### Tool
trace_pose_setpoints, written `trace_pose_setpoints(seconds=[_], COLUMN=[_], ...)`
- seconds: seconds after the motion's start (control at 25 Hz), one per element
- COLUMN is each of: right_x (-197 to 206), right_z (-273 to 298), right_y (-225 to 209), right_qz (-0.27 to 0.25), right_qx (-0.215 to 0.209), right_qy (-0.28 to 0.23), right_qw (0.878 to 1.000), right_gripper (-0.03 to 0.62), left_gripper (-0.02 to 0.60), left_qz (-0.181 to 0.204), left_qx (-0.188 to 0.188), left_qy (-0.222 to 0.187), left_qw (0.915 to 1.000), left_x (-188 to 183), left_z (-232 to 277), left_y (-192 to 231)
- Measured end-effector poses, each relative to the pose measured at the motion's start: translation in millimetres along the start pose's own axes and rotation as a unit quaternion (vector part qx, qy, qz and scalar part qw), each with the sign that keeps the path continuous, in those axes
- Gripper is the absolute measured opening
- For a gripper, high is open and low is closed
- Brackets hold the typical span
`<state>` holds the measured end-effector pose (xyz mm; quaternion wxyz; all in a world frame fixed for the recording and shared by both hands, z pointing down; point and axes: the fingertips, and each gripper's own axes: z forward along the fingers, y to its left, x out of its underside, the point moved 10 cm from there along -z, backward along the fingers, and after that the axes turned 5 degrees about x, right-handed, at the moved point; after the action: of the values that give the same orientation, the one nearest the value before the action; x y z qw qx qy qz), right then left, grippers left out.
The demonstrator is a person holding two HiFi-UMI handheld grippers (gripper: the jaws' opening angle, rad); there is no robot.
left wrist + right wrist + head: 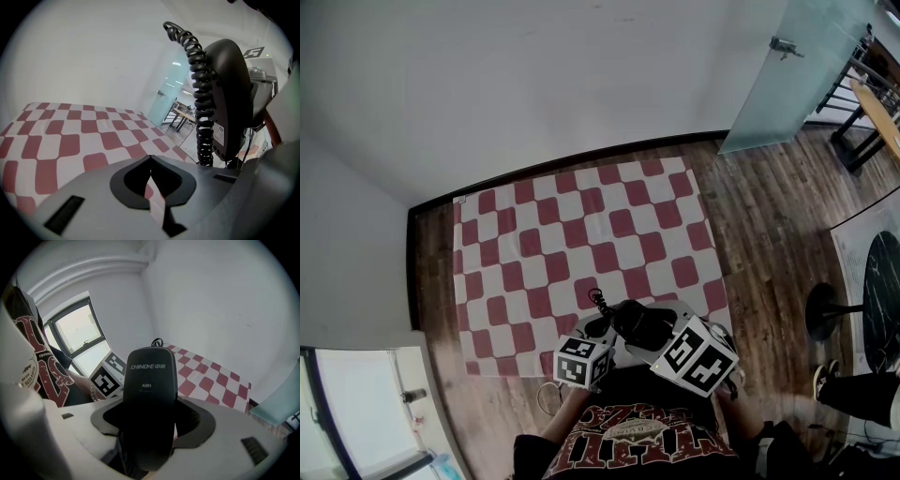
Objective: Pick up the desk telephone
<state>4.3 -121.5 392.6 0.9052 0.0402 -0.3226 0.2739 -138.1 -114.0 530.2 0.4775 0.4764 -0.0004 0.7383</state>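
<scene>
Left gripper (151, 180): jaws all but closed, nothing between them, checked cloth (70, 140) showing beyond. The telephone handset (229, 93) stands upright just to its right, coiled cord (202, 98) hanging. The right gripper (150, 432) clamps the handset's lower end, over the cloth's near edge.

Checkered cloth on a wooden floor, in a corner of a white-walled room.

The red-and-white checkered cloth (581, 244) lies flat across the middle of the frame on the wooden floor (769, 216), its far edge near the dark baseboard (581, 161) under the white wall (534, 75). A frosted glass panel (787, 75) stands at the upper right, a window (366, 403) at the lower left, and a round black base (827, 311) at the right edge.
</scene>
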Motion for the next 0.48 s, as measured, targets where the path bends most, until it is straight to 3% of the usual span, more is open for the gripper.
trace_pose_setpoints(seconds=[0.48], right_x=[0.6], right_z=[1.6], right_y=[-1.3], right_qz=[-0.001], right_qx=[-0.002], right_qy=[0.009], right_qw=[1.0], right_gripper=[0.284], left_gripper=[0.006], left_qz=[-0.001], left_qx=[0.0], left_qy=[0.0], left_qw=[1.0], left_x=[-1.6], left_z=[-0.2], left_y=[1.5])
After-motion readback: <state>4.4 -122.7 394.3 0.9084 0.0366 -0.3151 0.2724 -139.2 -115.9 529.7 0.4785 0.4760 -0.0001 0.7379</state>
